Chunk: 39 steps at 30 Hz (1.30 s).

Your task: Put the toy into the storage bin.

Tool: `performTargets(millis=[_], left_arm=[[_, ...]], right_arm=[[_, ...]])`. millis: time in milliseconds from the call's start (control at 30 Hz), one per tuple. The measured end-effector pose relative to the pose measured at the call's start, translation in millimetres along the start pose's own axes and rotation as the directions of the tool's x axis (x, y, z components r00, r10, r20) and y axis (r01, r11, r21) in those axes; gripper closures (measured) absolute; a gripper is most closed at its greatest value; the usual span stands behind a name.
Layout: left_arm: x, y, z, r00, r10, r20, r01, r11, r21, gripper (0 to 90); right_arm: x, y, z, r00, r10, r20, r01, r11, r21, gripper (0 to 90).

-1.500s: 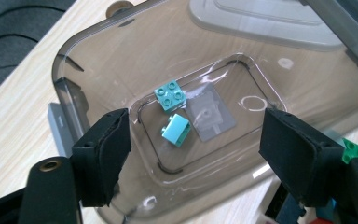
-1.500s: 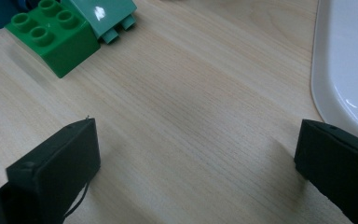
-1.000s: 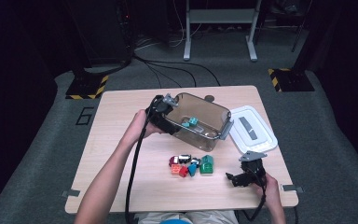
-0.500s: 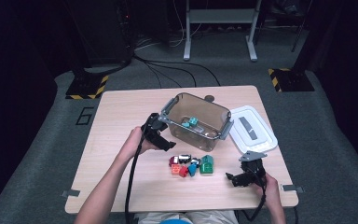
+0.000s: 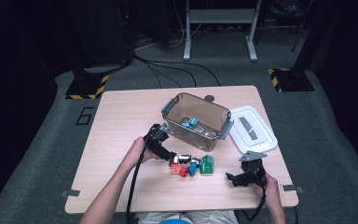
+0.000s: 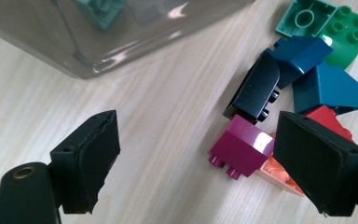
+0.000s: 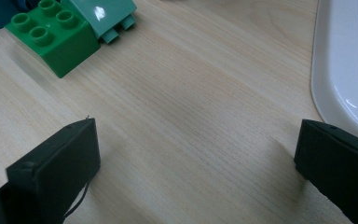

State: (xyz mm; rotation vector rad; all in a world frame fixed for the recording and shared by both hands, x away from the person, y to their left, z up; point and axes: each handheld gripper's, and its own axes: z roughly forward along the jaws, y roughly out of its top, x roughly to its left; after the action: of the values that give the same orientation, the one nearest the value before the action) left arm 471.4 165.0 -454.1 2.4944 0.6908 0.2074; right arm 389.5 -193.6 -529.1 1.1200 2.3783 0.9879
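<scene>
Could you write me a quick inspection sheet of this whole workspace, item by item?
Surface: pale wooden table.
Job's things: clear bin holding a teal brick; loose toy bricks in front of it, a magenta brick nearest the left tool.
Clutter: white lid beside the bin.
Grippers: left tool open, low at the pile; right tool open over bare wood.
Cables: black cable trails from the left tool.
Surroundings: dark room, grey floor, striped stand feet.

both claws [image 5: 170,157] [image 5: 230,177] apparently open, low
</scene>
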Motion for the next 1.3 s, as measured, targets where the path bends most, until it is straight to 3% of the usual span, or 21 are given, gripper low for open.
performTargets(millis=[233, 433, 800, 1000, 1300], left_arm=[[-3.8, -2.4, 14.1, 0.9994, -0.019, 0.029, 0.019, 0.9998, 0.000, 14.1], [-6.4, -4.9, 24.1, 0.9993, -0.028, 0.025, 0.028, 0.9995, 0.015, 14.2], [3.2, -15.7, 18.2, 0.9972, -0.074, 0.010, 0.074, 0.9973, -0.003, 15.1], [-6.1, -10.8, 18.9, 0.9977, -0.059, 0.034, 0.060, 0.9978, -0.026, 15.0], [-5.1, -14.2, 27.6, 0.9977, -0.068, 0.002, 0.068, 0.9977, 0.007, 15.9]], right_arm=[[0.0, 0.0, 0.0, 1.0000, -0.001, 0.002, 0.001, 1.000, 0.000, 0.0], [0.0, 0.0, -0.1, 1.0000, -0.001, 0.002, 0.001, 1.000, 0.000, 0.0], [0.0, 0.0, 0.0, 1.0000, 0.000, 0.000, 0.000, 1.000, 0.000, 0.0], [0.0, 0.0, 0.0, 1.0000, 0.000, 0.000, 0.000, 1.000, 0.000, 0.0], [0.0, 0.0, 0.0, 1.0000, 0.000, 0.000, 0.000, 1.000, 0.000, 0.0]])
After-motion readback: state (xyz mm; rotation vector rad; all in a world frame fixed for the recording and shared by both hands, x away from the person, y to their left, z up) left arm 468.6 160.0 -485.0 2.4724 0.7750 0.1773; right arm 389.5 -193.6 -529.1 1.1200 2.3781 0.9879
